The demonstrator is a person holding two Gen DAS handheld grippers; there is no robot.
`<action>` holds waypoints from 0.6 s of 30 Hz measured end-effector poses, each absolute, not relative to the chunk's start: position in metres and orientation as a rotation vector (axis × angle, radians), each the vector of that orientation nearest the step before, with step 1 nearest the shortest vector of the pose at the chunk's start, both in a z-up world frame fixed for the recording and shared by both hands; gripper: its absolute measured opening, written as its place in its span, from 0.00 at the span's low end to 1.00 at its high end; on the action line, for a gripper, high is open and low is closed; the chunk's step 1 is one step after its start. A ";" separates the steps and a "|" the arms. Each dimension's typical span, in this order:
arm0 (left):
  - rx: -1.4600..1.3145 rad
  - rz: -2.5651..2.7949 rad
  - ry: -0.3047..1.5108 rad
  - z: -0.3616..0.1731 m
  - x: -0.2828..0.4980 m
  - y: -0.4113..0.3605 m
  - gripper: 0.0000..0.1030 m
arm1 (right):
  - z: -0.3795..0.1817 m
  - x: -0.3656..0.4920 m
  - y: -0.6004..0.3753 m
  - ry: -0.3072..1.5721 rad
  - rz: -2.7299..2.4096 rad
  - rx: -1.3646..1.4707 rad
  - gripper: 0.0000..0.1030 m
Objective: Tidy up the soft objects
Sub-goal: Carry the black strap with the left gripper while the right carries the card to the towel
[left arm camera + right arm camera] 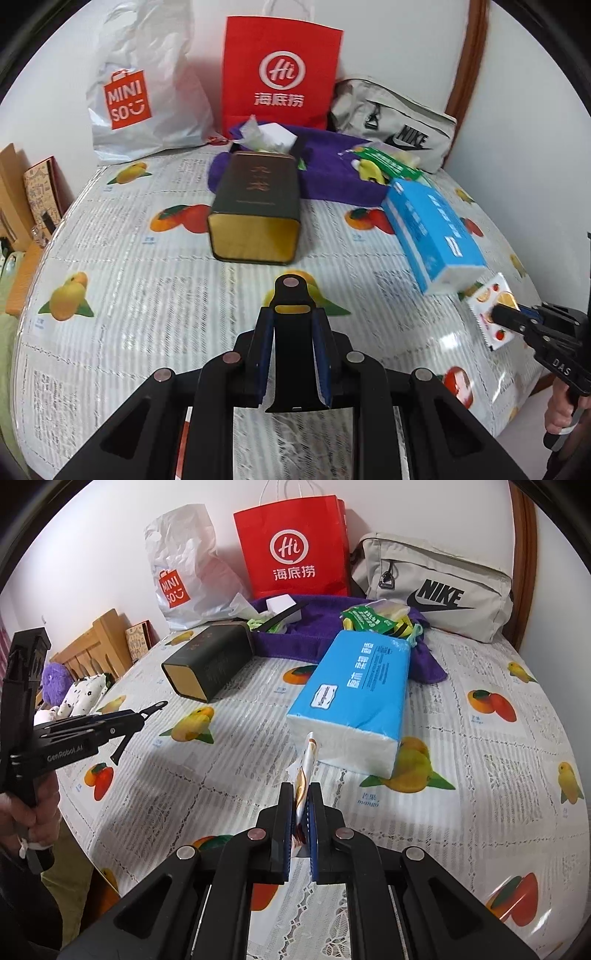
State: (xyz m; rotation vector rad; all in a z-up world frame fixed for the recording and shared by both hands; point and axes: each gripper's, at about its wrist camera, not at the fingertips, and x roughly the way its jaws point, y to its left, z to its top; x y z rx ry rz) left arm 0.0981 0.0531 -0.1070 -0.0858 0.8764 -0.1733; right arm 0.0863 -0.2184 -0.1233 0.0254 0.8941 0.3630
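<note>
Surface: fruit-print tablecloth (147, 295) filled both views; we noted a white wall behind.
Back row: white Miniso bag (147, 92) upper left, red paper bag (280, 74) centre, grey Nike pouch (399, 125) upper right.
Mid-frame: dark tin box (255, 206) lay on its side; purple towel (332, 173) behind it; blue tissue pack (354, 701) right of centre.
Left gripper (291, 325): clenched on a black clip (291, 295).
Right gripper (301, 797): clenched on a fruit-print sachet (306, 768), held clear above the cloth.

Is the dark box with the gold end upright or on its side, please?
On its side: the dark box lies lengthwise on the table, gold end facing sideways.
</note>
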 end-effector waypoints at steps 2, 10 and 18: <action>-0.087 -0.162 0.877 -0.107 0.101 0.056 0.20 | -0.119 0.090 -0.221 0.891 0.363 0.026 0.07; -0.108 -0.130 0.871 -0.100 0.117 0.069 0.20 | -0.106 0.101 -0.223 0.879 0.371 0.020 0.07; -0.109 -0.119 0.836 -0.079 0.135 0.076 0.20 | -0.088 0.117 -0.225 0.840 0.387 0.015 0.07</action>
